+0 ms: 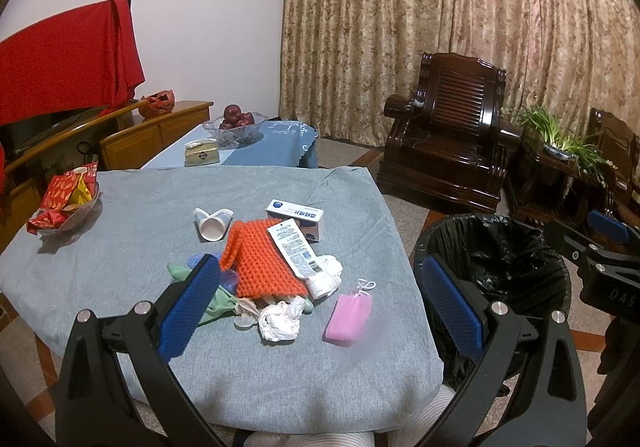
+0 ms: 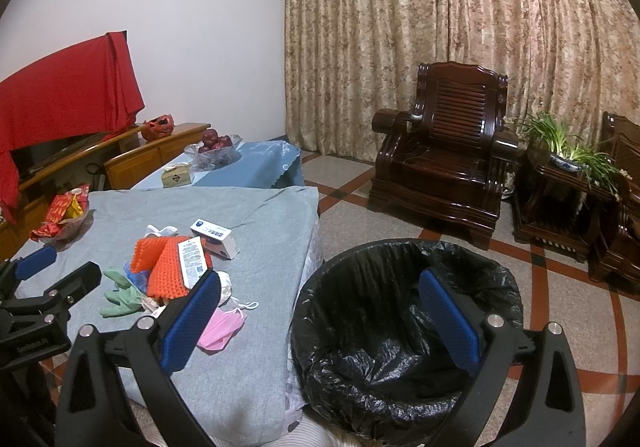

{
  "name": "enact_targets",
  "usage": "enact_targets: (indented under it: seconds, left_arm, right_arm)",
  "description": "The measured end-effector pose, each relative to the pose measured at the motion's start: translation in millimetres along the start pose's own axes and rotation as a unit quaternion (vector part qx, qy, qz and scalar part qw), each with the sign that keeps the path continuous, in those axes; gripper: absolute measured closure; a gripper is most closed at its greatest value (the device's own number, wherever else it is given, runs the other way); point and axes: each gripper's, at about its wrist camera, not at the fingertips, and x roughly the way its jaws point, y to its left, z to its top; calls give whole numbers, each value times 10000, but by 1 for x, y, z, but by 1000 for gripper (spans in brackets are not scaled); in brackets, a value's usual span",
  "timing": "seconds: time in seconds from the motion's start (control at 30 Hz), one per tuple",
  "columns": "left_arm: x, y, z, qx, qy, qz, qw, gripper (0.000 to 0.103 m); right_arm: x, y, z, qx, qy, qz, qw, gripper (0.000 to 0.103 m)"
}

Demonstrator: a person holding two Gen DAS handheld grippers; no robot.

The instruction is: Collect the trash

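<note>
A pile of trash lies on the grey-clothed table (image 1: pixel 120 247): a pink face mask (image 1: pixel 347 314), crumpled white tissue (image 1: pixel 279 320), a white tube (image 1: pixel 295 247), a small white and blue box (image 1: pixel 296 217), a crushed paper cup (image 1: pixel 213 225), green gloves (image 1: pixel 218 301) and an orange knitted cloth (image 1: pixel 262 261). The pile also shows in the right wrist view, with the mask (image 2: pixel 222 329) nearest. The bin with a black liner (image 2: pixel 404 331) stands on the floor right of the table. My left gripper (image 1: pixel 320 307) is open above the pile. My right gripper (image 2: pixel 320 317) is open over the table edge and bin.
A glass bowl of red snack packets (image 1: pixel 66 203) sits at the table's left. Behind are a blue-clothed low table with an apple bowl (image 1: pixel 236 125) and tissue box, a TV cabinet, dark wooden armchairs (image 2: pixel 444 155), a potted plant and curtains.
</note>
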Motion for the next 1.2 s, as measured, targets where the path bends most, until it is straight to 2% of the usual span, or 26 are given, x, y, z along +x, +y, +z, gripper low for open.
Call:
enact_targets:
  seconds: [0.43, 0.53, 0.73, 0.87, 1.0, 1.2]
  left_arm:
    - [2, 19, 6, -60, -1, 85, 9999, 5]
    - [-2, 25, 6, -101, 1, 168, 9998, 5]
    - [16, 52, 0, -87, 16, 446, 9990, 5]
    - [29, 75, -11, -69, 4, 791, 9968, 5]
    - [45, 97, -25, -54, 156, 986, 9950, 5]
    - [66, 118, -46, -235, 395, 968, 9942, 5]
  right_arm:
    - [14, 19, -1, -68, 32, 132, 9999, 6]
    - [20, 27, -1, -101, 40, 229, 9997, 6]
    - [43, 50, -6, -256, 152, 491, 9983, 6]
    - [63, 68, -15, -400, 311, 730, 9960, 6]
    - [90, 88, -32, -568, 582, 925, 9924, 7]
    - [140, 110, -65, -721, 1144, 1018, 9856, 15]
